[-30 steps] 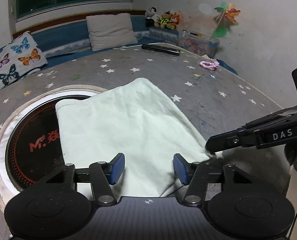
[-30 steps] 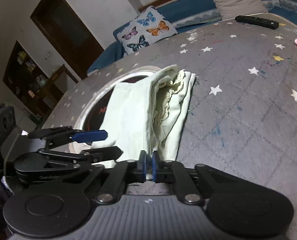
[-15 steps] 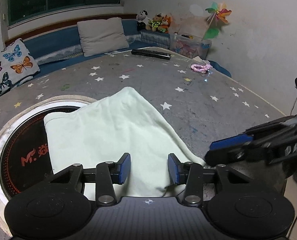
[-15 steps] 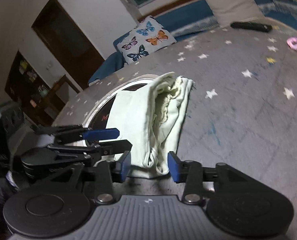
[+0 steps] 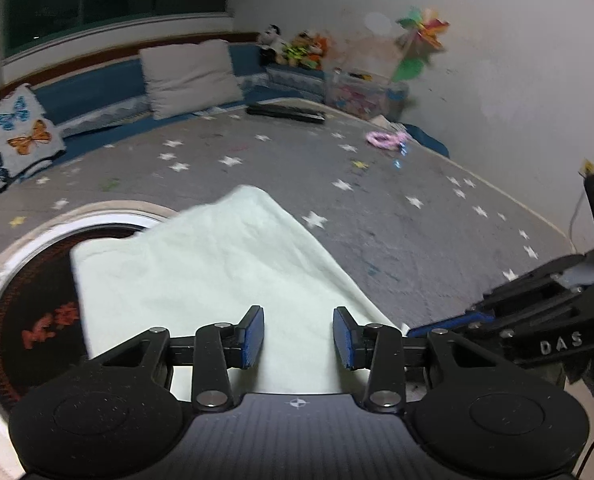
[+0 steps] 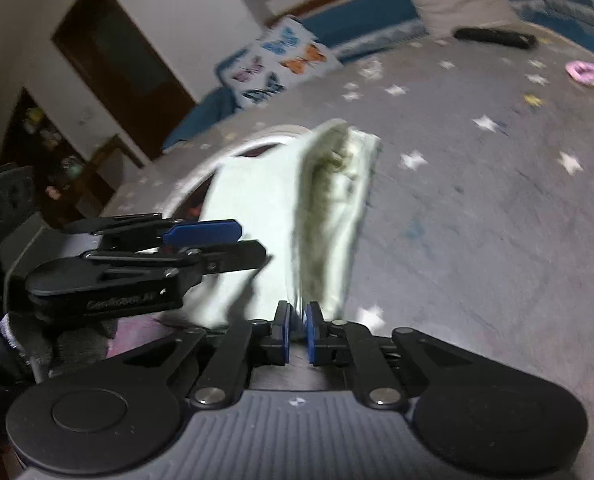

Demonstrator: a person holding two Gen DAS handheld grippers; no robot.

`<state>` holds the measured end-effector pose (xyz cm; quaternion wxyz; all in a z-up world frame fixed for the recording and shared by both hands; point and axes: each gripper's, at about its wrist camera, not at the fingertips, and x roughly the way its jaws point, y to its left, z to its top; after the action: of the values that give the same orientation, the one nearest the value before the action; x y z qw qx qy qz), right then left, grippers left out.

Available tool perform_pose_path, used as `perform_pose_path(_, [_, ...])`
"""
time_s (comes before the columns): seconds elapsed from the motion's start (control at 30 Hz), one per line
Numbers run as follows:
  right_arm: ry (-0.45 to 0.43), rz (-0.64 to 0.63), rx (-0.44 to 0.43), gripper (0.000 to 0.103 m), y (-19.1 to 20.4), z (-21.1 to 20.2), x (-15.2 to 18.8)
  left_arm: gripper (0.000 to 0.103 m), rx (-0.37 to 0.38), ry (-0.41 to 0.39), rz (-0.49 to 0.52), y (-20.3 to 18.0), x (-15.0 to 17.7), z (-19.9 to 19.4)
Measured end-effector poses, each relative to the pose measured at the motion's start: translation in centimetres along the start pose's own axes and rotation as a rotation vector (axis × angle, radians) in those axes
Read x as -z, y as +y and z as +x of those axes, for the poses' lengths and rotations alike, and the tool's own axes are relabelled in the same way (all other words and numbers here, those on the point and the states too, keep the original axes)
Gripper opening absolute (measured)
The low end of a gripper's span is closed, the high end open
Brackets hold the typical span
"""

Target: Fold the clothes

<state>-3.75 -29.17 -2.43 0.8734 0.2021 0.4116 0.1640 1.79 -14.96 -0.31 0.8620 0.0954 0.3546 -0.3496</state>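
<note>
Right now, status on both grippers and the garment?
Left gripper open over pale green garment. Right gripper just closing, jaws pinching its near edge. Nothing in the way.

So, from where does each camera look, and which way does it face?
Left wrist: sits on the left gripper, looks down over the pale green garment; the right gripper enters from the right.
Right wrist: sits on the right gripper, whose jaws have just been closing on the garment's near edge; the left gripper shows at left.
Shared: garment, star-patterned mat, both grippers.
</note>
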Motion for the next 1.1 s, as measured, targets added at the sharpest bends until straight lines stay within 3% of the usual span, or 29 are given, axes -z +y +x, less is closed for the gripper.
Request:
perform_pose_path(0.17, [-0.077,-0.033,0.042,0.011,-0.1,-1.4,-1.8,0.040,0.015,-0.007,0.053,-1.3,0.5,0.4])
perform_pose_path(0.33, [-0.126,-0.142,0.015,0.013,1.8,-0.2,-4.8,0.040,0.031,-0.014,0.114,-2.7,0.8,0.4])
perform_pose_path(0.5, [-0.107,-0.266,-0.029,0.013,4.4,4.1,-7.7,0.041,0.042,-0.011,0.140,-3.3,1.2,0.6])
perform_pose_path(0.57, [-0.086,-0.298,-0.006,0.014,4.7,6.2,-8.5,0.041,0.051,-0.010,0.142,-3.3,1.3,0.6])
perform_pose_path(0.63, [-0.055,-0.290,0.040,0.013,3.7,8.1,-9.0,0.041,0.059,-0.010,0.142,-3.2,1.4,0.7])
perform_pose_path(0.73, [-0.025,-0.228,0.078,0.003,1.7,9.4,-9.4,0.041,0.076,-0.012,0.138,-3.0,1.4,0.8])
perform_pose_path(0.83, [-0.056,-0.190,0.090,0.004,0.8,8.6,-9.6,0.041,0.095,-0.009,0.139,-2.8,1.4,1.1])
perform_pose_path(0.97, [-0.110,-0.233,0.104,0.007,1.4,8.1,-10.4,0.041,0.115,-0.007,0.137,-2.4,1.3,1.2])
perform_pose_path(1.1, [-0.065,-0.237,0.148,0.006,0.9,10.7,-11.5,0.041,0.130,-0.006,0.128,-1.9,1.2,1.2])
